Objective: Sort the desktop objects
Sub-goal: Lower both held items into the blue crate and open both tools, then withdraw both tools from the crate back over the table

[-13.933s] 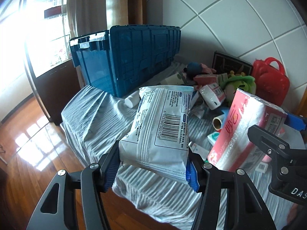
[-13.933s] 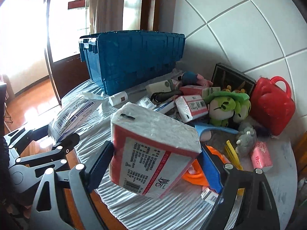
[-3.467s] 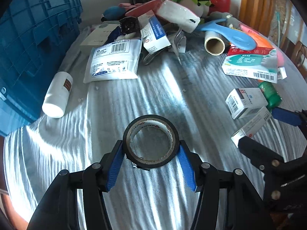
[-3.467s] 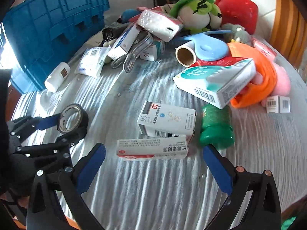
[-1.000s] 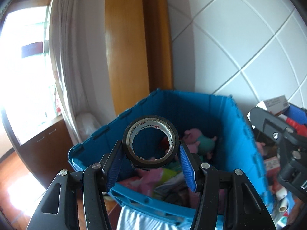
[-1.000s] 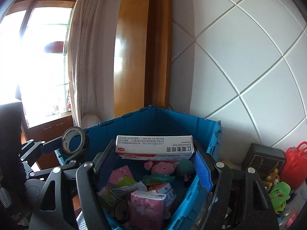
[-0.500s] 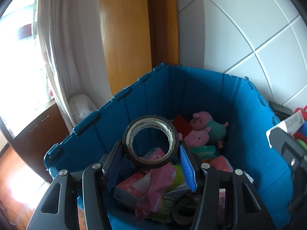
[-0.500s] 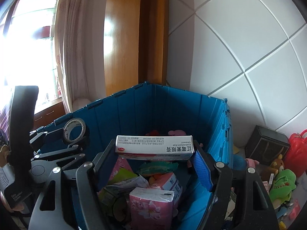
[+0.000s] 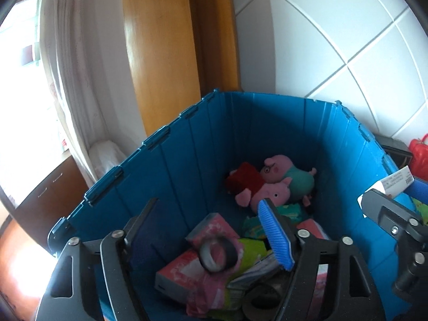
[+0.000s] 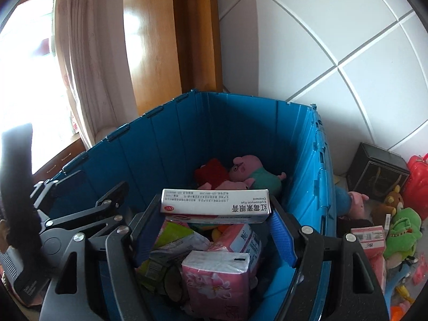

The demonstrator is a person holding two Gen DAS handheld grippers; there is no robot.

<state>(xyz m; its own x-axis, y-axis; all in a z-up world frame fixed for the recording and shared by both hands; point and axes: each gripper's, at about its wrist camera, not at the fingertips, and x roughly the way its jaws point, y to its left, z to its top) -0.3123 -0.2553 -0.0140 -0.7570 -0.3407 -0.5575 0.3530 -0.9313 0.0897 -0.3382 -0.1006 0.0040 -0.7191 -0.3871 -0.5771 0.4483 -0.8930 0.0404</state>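
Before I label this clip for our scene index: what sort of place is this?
Probably a room in a home: a pale curtain hangs by a bright window, wooden panelling meets a white tiled wall, and plush toys fill a blue plastic storage crate.

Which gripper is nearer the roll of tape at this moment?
Left. The left gripper is open directly above the blurred tape roll, which is over the items in the blue crate. The right gripper is off to the side, holding the medicine box.
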